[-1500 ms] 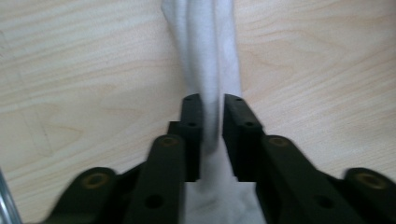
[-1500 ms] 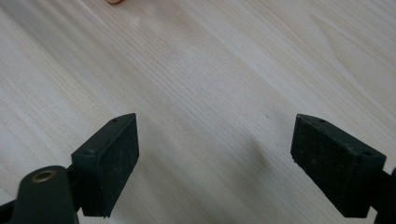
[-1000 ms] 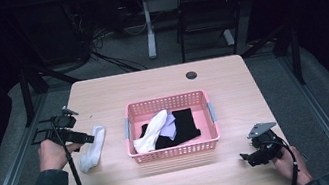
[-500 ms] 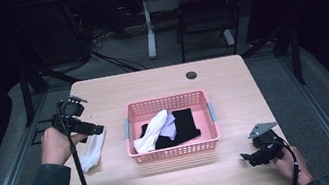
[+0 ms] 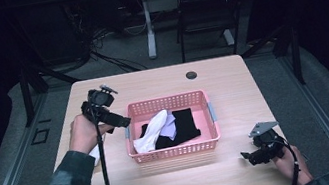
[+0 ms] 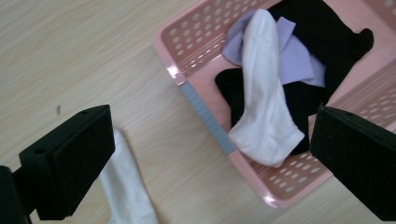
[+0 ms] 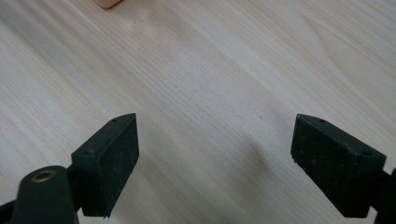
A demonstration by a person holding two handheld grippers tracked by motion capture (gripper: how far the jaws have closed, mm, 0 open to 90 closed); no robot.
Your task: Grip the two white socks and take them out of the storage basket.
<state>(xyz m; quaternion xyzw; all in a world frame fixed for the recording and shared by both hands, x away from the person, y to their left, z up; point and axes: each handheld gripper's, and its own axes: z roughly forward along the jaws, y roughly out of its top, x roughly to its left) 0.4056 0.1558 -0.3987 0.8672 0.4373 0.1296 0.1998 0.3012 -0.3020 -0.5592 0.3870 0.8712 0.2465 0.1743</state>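
**Next sock out of the pink basket — get the grab right**

Left hand-held gripper (image 5: 115, 121) hangs released, jaws wide w/ nothing between them, above the left end of the pink basket (image 5: 177, 150). Its jaws have just been opening. One white sock (image 6: 123, 196) already lies flat on the surface (image 5: 232, 86) just beside the basket, toward the left edge.

The job looks like emptying socks from basket to surface. Best next target, imo: the white sock in the basket (image 6: 264, 93) — it lies on top, draped over the black socks (image 6: 327, 42) and a lilac one (image 6: 294, 58), its toe end at the near-left corner of the basket.

Tips:
- Come down over the sock's middle or toe end, clear of the basket wall.
- Pinch only the white fabric — a deep bite could drag the lilac sock along.
- Lift straight up before moving sideways.

Right hand-held gripper (image 5: 253, 155) is also released, empty, resting low near the front-right corner of the surface; it could steady the basket if it slides.
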